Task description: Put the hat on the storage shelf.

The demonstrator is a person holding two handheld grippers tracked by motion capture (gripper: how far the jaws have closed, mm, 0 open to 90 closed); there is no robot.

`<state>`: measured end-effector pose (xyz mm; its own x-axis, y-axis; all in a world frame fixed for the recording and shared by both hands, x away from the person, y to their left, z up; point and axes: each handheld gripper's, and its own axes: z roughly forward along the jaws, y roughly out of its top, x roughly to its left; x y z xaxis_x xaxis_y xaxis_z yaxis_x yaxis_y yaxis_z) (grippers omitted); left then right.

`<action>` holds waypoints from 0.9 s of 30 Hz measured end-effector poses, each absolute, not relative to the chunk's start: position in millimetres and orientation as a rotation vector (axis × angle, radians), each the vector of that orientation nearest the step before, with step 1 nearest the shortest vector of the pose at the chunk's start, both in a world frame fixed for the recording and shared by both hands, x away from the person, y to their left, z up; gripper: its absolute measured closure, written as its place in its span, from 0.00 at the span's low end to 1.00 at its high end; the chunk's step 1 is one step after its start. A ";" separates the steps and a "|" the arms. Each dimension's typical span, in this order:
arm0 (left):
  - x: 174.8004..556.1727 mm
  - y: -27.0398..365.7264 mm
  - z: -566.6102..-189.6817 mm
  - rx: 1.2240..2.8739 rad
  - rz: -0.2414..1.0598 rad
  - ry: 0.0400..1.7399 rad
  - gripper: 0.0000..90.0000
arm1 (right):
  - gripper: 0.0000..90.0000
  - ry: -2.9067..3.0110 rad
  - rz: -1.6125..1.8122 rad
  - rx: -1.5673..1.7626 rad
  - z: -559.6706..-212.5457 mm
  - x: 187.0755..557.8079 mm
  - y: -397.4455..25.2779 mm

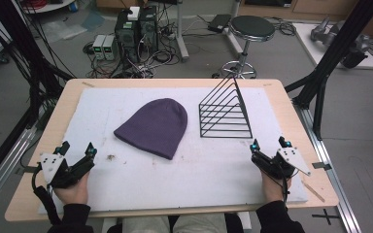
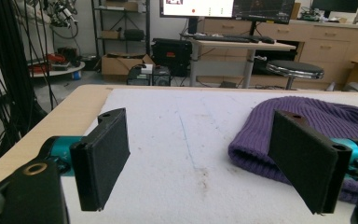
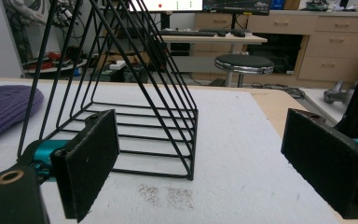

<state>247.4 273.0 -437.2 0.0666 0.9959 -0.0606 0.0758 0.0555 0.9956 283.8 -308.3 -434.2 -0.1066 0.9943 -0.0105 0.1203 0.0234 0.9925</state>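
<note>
Looking down from the high view, a purple beanie [image 1: 154, 127] lies flat at the middle of the white pad [image 1: 126, 179] on the tabletop [image 1: 73, 97], with a black wire rack [image 1: 225, 112] just beside it and apart from it, the left gripper [image 1: 77, 150] and right gripper [image 1: 270, 143] sitting nearer the person than the beanie, each with fingers spread and holding nothing. Riding on the left gripper, its view adds the beanie's ribbed knit [image 2: 307, 116] behind one spread finger [image 2: 303, 161] and a brown stain [image 2: 204, 176] on the pad beside the beanie. From the right gripper view, the rack [image 3: 135, 107] rises as a triangle of bars with the beanie's edge [image 3: 4, 109] beyond it, between wide-apart fingers [image 3: 91, 161].
</note>
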 end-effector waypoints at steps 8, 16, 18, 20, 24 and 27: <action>249.7 270.5 -437.9 1.267 1.058 1.227 0.23 | 0.12 1.392 1.220 1.244 -434.4 283.8 -309.2; 253.9 268.5 -437.8 1.298 1.048 1.214 0.22 | 0.12 1.406 1.220 1.245 -435.2 285.1 -310.1; 256.1 266.9 -437.2 1.322 1.042 1.202 0.23 | 0.12 1.412 1.223 1.252 -435.3 285.0 -309.7; 257.8 265.2 -436.3 1.339 1.049 1.193 0.23 | 0.12 1.411 1.223 1.253 -435.4 285.8 -309.6; 260.3 263.4 -432.5 1.357 1.056 1.181 0.23 | 0.12 1.419 1.221 1.251 -436.1 288.5 -310.2; 262.6 262.6 -428.4 1.371 1.058 1.173 0.23 | 0.12 1.422 1.226 1.253 -436.3 290.3 -310.8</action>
<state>262.6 262.6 -428.4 0.1462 0.9892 0.0101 0.1115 -0.0266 0.9934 290.3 -310.8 -436.3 -0.1303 0.9915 0.0051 0.1512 0.0148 0.9884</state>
